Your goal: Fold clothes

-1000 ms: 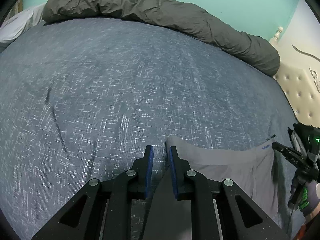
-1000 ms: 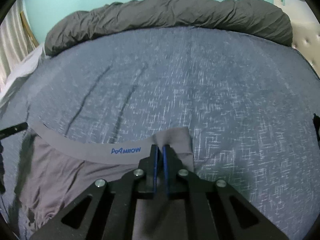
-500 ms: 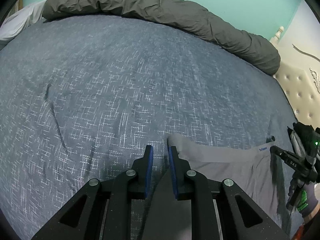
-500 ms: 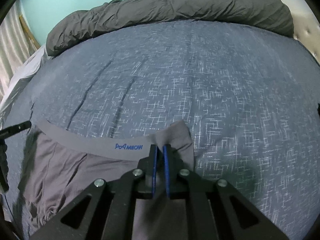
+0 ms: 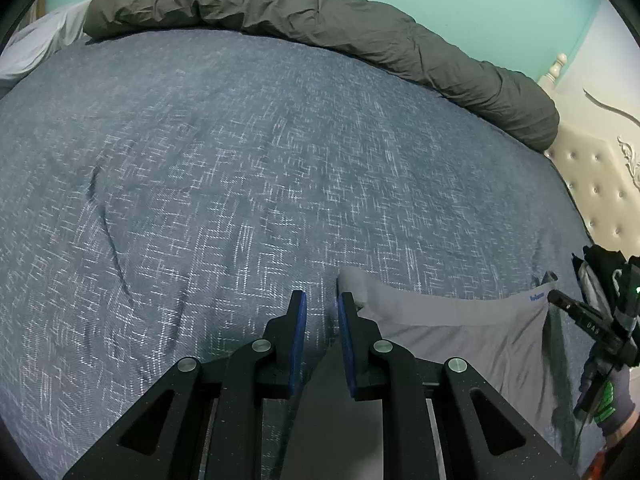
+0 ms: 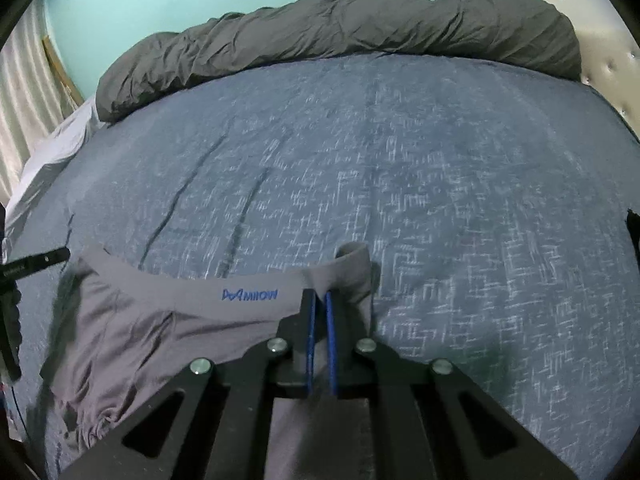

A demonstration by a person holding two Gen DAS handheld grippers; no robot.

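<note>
Grey underwear (image 6: 152,328) with a blue logo on its waistband lies stretched on the blue patterned bed cover (image 6: 400,168). My right gripper (image 6: 320,300) is shut on the right end of the waistband, whose corner curls up past the fingertips. In the left wrist view the same underwear (image 5: 460,336) spreads to the right. My left gripper (image 5: 322,300) stands slightly open at the waistband's left corner, with cloth lying against its right finger and under the jaws; no pinch shows. The right gripper (image 5: 592,324) shows at the far right of that view.
A rolled dark grey duvet (image 5: 320,20) lies along the far side of the bed. A cream tufted headboard (image 5: 600,184) stands at the right. White bedding (image 6: 48,152) and a curtain are at the left. The wall behind is turquoise.
Both grippers have moved slightly forward over the bed with the waistband. The left jaws have widened a little. The waistband corner by the right gripper curls up more.
</note>
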